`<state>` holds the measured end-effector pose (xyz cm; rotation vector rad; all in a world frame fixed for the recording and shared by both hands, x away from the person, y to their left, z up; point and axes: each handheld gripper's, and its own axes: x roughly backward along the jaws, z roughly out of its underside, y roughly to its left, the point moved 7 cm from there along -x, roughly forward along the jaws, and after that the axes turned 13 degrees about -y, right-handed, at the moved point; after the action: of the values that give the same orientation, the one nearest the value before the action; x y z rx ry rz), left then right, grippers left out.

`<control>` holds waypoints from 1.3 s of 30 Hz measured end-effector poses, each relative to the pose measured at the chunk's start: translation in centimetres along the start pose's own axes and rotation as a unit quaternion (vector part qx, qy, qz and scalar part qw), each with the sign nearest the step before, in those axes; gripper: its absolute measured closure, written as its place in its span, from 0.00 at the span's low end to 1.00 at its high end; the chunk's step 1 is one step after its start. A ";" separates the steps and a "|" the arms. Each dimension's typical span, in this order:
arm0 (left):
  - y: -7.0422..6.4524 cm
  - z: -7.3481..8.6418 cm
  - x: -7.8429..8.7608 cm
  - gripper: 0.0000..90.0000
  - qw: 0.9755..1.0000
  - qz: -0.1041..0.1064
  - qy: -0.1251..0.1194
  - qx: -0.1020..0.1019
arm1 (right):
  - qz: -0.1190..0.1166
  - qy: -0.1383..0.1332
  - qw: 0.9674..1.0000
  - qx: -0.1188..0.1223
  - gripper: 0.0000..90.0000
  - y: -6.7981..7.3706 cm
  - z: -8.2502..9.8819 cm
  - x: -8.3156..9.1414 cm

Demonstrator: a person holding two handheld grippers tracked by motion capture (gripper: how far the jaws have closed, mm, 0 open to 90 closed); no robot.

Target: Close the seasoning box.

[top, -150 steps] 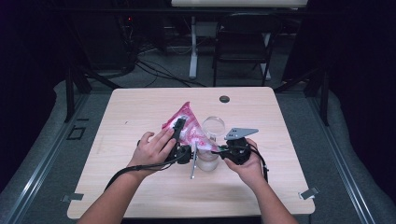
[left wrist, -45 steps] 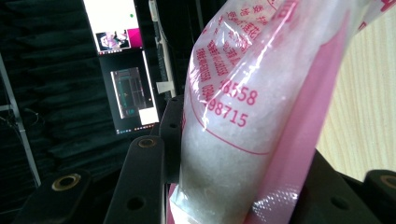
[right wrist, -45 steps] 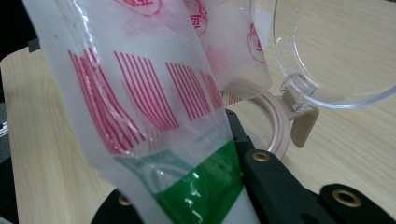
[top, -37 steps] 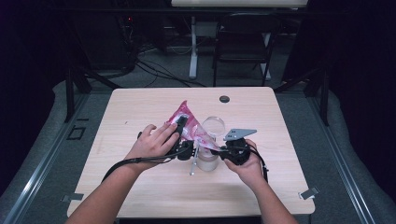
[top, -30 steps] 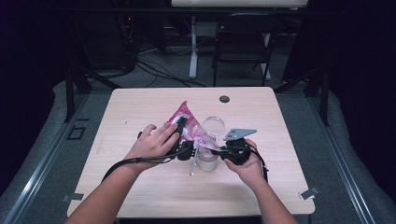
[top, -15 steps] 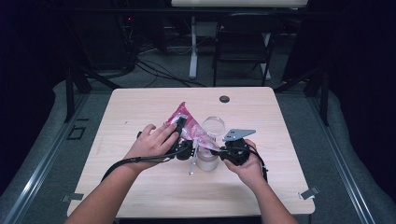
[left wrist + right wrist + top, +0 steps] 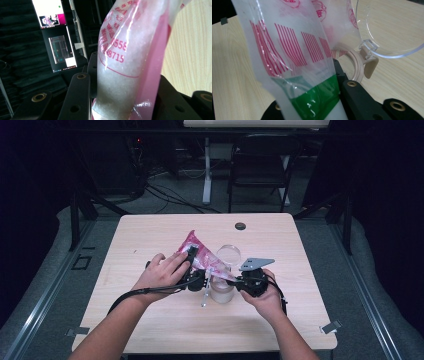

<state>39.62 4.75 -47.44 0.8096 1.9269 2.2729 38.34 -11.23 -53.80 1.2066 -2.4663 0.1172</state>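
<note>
A pink-and-clear bag of white grains hangs tilted over a clear jar at the table's middle. The jar's clear hinged lid stands open behind it. My left gripper is shut on the bag's full body, and its jaws have just been closing a little further on it. My right gripper is shut on the bag's flat end by its green strip. The lid and the jar's beige rim ring lie just beyond the right jaws.
The wooden table has a black round plug near its far edge. A thin pale stick lies by the jar. A chair and cables are on the floor behind. A lit monitor stands off to the side.
Since five seconds ago my left hand has shifted slightly on the bag. Over the last second nothing has visibly moved.
</note>
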 end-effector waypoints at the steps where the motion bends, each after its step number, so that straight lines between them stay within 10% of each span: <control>1: 0.0 0.0 0.0 0.77 1.000 0.001 0.000 0.000 | -0.001 0.000 1.000 0.000 1.00 0.0 0.0 0.0; 39: -0.4 0.8 -0.2 0.75 1.000 0.003 0.009 0.020 | -0.024 -0.014 1.000 0.005 1.00 1.1 -0.9 0.3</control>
<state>39.98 5.53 -47.84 0.8028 1.9869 2.2599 37.58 -10.51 -52.73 1.2778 -2.4613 0.1006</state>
